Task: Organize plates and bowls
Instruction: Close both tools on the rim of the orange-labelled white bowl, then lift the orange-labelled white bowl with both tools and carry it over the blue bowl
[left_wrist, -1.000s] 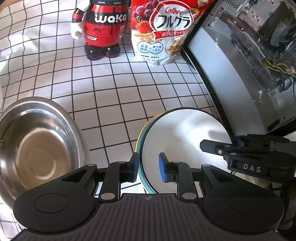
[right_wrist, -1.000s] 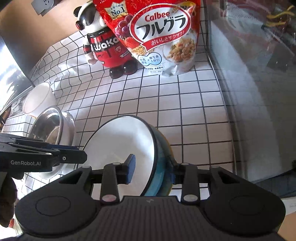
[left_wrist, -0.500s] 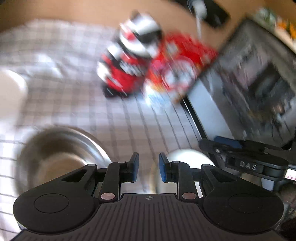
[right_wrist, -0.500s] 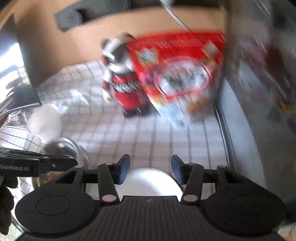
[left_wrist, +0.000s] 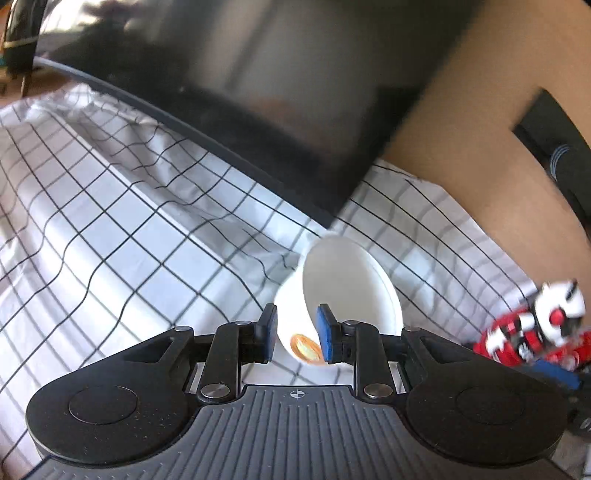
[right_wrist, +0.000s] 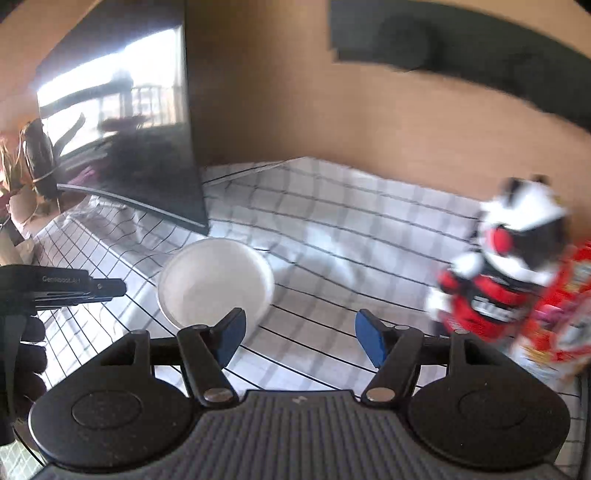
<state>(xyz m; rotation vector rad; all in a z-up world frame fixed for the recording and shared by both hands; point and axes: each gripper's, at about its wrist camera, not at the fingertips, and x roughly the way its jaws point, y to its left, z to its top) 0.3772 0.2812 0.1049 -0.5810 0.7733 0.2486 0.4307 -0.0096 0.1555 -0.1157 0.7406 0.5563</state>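
Left gripper (left_wrist: 295, 334): its blue pads are standing a narrow way apart with nothing pinched; the white bowl's near wall is showing through the gap, and whether a pad is brushing that wall I cannot tell.
Right gripper (right_wrist: 300, 336): its jaws are opening, standing wide apart over bare cloth, with nothing between them.
White bowl (left_wrist: 347, 291): it is sitting on the checked cloth just past the left pads, toward 1 o'clock in the left view; in the right view (right_wrist: 216, 282) it is lying at 10 o'clock from the right fingers, its near rim cut off by the left finger.
Bowl mark (left_wrist: 304, 346): an orange-gold round patch is showing low on the bowl's wall, half hidden by the right pad; what it is cannot be made out.
Checked cloth (left_wrist: 110, 229): it is wrinkling toward the monitor at 12 o'clock.
Person's hand (right_wrist: 26, 354): dark, at 9 o'clock in the right view, gripping the left gripper and cut off by the frame edge.
Toy figure (right_wrist: 513, 266): red, white and black, smeared by motion at 3 o'clock; the red bag (right_wrist: 561, 321) beside it is cropped.
Monitor (left_wrist: 258, 92): dark, blurred, filling the far field.
Change: a second ago both grippers were clamping the rims of the stacked white and blue plates; those plates and the steel bowl are now gone from both views, and both cameras are facing the white bowl.
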